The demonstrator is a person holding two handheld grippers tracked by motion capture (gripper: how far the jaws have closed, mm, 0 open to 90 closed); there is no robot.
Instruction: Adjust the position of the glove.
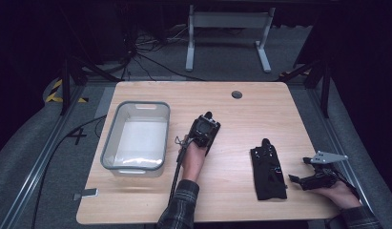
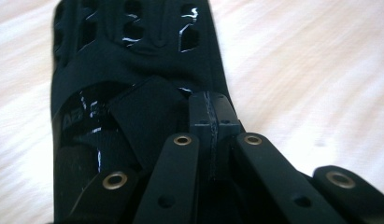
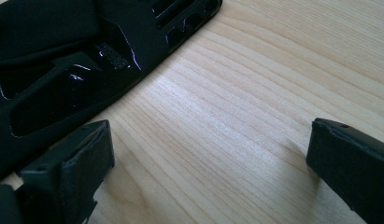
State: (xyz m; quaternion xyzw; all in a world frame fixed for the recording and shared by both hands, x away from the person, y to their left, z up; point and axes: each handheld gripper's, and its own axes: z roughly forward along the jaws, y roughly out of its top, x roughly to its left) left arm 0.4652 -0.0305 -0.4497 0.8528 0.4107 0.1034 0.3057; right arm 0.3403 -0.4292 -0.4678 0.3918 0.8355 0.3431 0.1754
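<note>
Black wrist brace (image 1: 268,168) lies flat just left of my right gripper (image 3: 208,149), whose jaws are wide and empty, I guess lined up for a side grab; left gripper (image 2: 213,116) jaws are pressed together, nothing clearly pinched

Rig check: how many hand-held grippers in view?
2. The left hand-held gripper sits mid-table, right of the clear rectangular plastic bin; the right hand-held gripper is near the right edge.
</note>
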